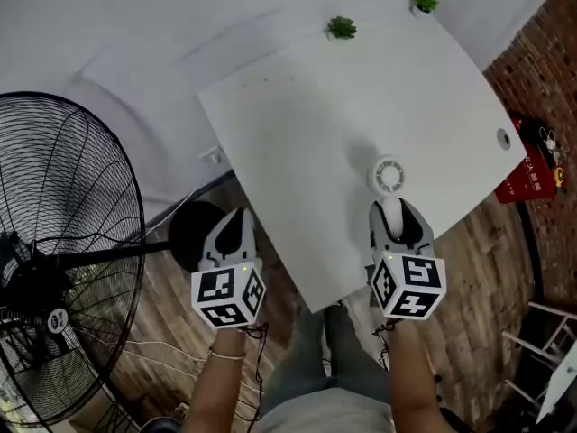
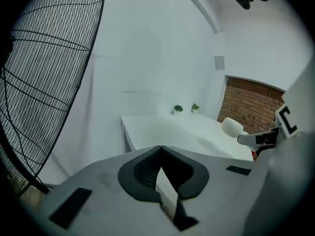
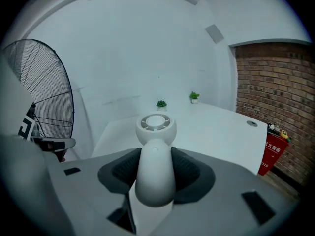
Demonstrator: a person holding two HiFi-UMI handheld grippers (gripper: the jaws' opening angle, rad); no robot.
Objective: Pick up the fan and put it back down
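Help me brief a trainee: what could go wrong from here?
1. The right gripper clamps the fan by its smooth round handle, with the head sticking out ahead, so it might slip or swivel.
2. The fan is close to the near edge of the table. Set down there, it could roll off.
3. The left gripper, shut and empty, is off the table beside the floor fan. A careless swing might hit it.

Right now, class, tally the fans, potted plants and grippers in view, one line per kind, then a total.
Fans: 2 (small white fan, black floor fan)
Potted plants: 2
Grippers: 2 (left gripper, right gripper)
Total: 6
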